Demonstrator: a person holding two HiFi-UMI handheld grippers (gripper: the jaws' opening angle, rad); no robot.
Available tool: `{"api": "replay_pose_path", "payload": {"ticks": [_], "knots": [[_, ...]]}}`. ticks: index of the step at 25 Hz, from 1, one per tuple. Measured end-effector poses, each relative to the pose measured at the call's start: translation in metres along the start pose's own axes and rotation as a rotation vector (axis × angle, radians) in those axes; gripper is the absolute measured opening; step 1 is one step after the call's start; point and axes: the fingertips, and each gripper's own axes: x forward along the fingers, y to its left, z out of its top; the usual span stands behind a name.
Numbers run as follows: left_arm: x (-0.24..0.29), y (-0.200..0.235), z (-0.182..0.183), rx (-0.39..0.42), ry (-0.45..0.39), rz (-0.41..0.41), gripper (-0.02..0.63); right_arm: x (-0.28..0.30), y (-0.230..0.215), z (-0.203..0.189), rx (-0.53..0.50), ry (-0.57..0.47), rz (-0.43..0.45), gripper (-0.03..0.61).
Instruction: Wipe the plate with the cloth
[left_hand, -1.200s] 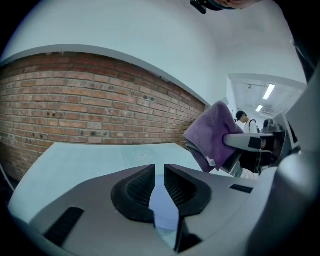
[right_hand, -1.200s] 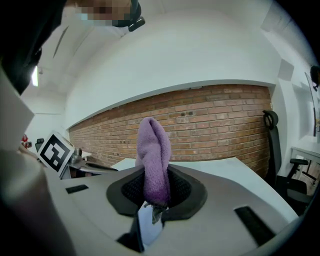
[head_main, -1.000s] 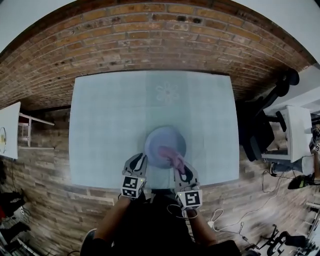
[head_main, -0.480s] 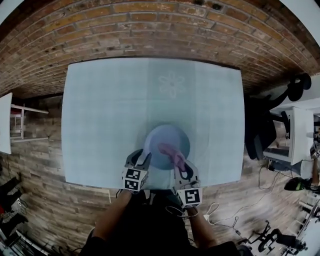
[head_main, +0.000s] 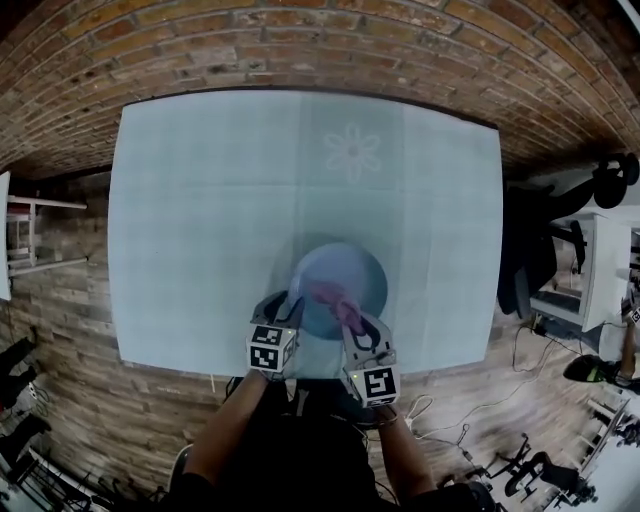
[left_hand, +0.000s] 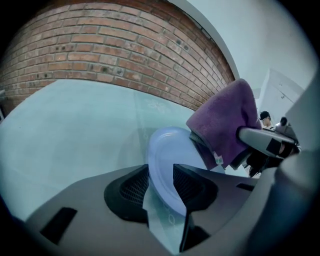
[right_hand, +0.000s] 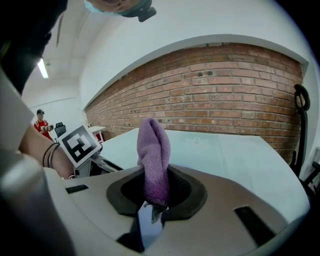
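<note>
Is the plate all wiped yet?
Can't tell if it's clean. Done: the cloth is picked up, pinched in the right gripper. In hand: the cloth sits by the plate; the left gripper has just been opening its jaws, with the plate's rim between them. Left: maybe more wiping, then putting the cloth down.

In the head view the plate (head_main: 345, 270) looks blurred, and its near rim is hidden under the cloth (head_main: 330, 293) and the right gripper (head_main: 355, 322). In the right gripper view the cloth's lower end disappears between the jaws, and the gripper's body covers the table's (right_hand: 235, 150) near edge.
</note>
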Motion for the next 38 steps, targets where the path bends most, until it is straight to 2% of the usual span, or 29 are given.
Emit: {"api": "replay_pose_path", "payload": {"ticks": [6,14,17,21,30,38], "knots": [[0.003,0.011,0.001,-0.056,0.017,-0.013,0.170,0.011,0.004,0.000,-0.045,-0.006,0.063,0.077],[0.024,0.006,-0.005,-0.034,0.086,-0.069,0.169,0.038,0.011,-0.036,-0.052,0.142,0.136,0.077],[0.029,0.008,-0.005,-0.036,0.087,-0.048,0.148,0.048,0.011,-0.048,-0.089,0.194,0.139,0.077],[0.029,0.019,-0.008,-0.039,0.073,-0.015,0.077,0.062,0.015,-0.060,-0.118,0.248,0.147,0.077],[0.032,0.017,-0.008,-0.019,0.075,-0.028,0.078,0.085,0.015,-0.066,-0.186,0.339,0.149,0.107],[0.035,0.017,-0.007,-0.033,0.071,-0.019,0.060,0.111,0.026,-0.080,-0.319,0.397,0.176,0.083]]}}
